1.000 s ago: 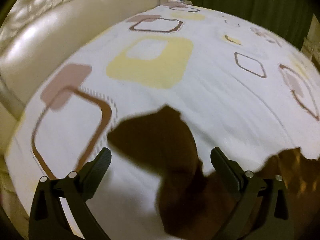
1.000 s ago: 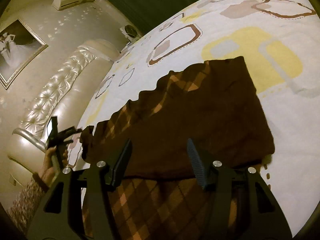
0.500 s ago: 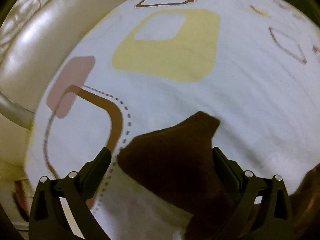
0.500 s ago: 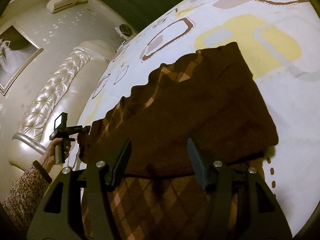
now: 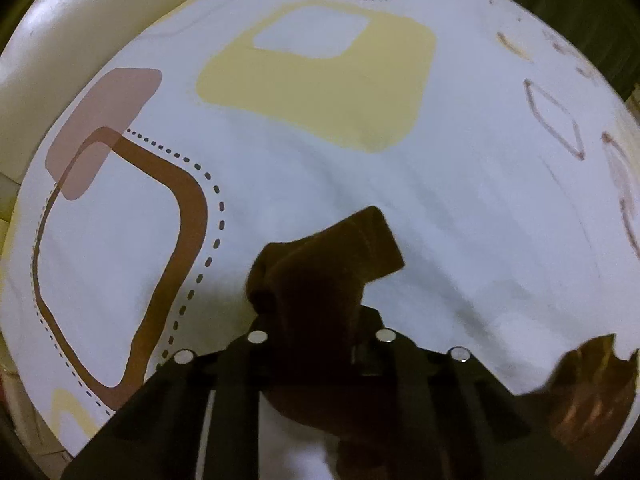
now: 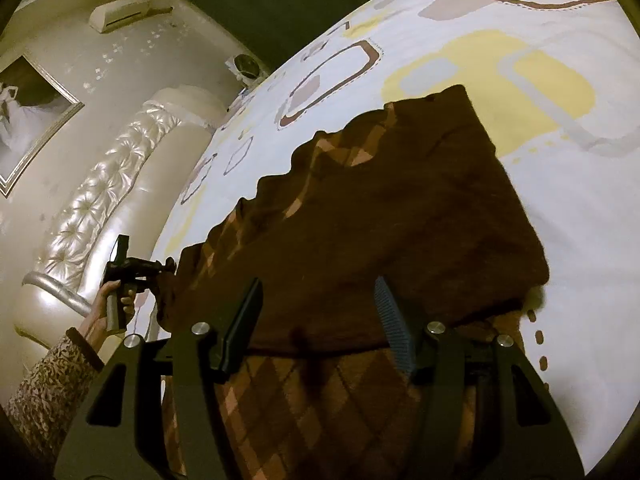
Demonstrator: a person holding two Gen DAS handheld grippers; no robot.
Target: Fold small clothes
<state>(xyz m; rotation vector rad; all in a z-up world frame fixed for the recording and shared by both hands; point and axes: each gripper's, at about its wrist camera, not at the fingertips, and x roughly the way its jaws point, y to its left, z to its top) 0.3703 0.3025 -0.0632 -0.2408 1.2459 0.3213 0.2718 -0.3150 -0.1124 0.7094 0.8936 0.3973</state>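
One brown sweater point(image 6: 400, 220) with an orange diamond pattern lies on a bed point(image 5: 460, 208), whose white sheet is printed with yellow and brown squares. Part of the sweater is already folded over itself, showing a plain dark side on top of the patterned layer, so the fold looks partly done; the sleeve and further folds seem to remain.

At the sweater's left end, the left gripper point(image 5: 320, 320) has its jaws closed on a sleeve point(image 5: 332, 252). The right gripper point(image 6: 320, 312) hovers over the sweater's near part with jaws open, holding nothing.

Only the right wrist view shows the whole sweater, the person's left hand point(image 6: 110, 304) on its gripper, a padded headboard point(image 6: 92, 208), a framed picture point(image 6: 28, 120) and a wall air conditioner point(image 6: 120, 10). Only the left view shows the sleeve pinched up close, its cuff end sticking out past the jaws.
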